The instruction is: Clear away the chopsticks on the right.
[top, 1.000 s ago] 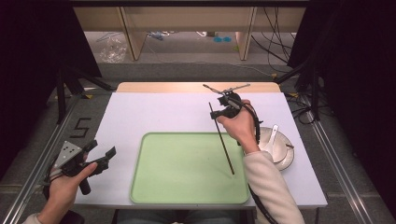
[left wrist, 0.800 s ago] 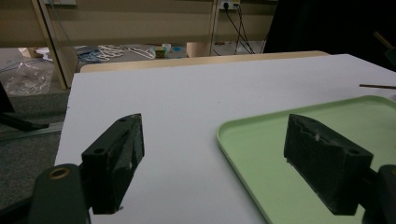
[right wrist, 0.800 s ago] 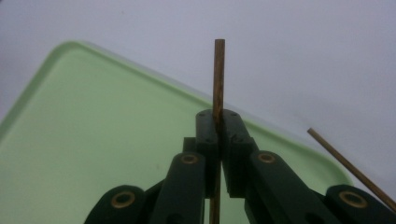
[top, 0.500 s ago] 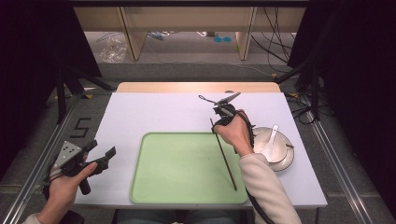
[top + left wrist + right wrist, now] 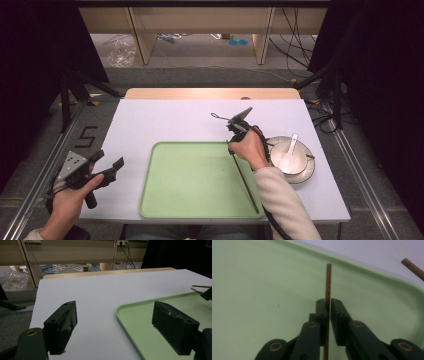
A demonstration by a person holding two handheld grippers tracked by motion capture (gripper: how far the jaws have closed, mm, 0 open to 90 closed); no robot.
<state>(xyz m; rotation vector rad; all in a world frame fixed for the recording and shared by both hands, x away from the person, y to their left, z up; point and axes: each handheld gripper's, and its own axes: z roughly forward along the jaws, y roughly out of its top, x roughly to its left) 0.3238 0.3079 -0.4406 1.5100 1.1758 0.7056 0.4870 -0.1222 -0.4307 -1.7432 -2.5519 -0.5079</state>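
- Here, held the right gripper [image 5: 233, 134] low over the far right part of the flat pale green plastic tray [image 5: 190, 200], jaws clamped on a thin brown wooden chopstick [image 5: 245, 181].
- Seen from the right gripper view: that chopstick [image 5: 328, 285] pinched upright between the two black jaws, its tip poking out past them above the green tray floor [image 5: 257, 290].
- Ran down and toward the person along the tray's right side, the rest of the stick, in the high view.
- Lay off the tray's far edge, on the white table, a second brown stick [image 5: 413, 268]; possibly the matching chopstick, though too little of it visible to say.
- Stood just right of the right hand [image 5: 250, 149]: a white bowl [image 5: 291, 159] on a white saucer, with a white ceramic spoon [image 5: 290, 150] resting in it.
- Held the left gripper [image 5: 107, 165] well apart at the table's near left edge, jaws wide and holding nothing.
- In the left gripper view, spread across white table [image 5: 100, 290] and the tray's rounded corner [image 5: 130, 315].
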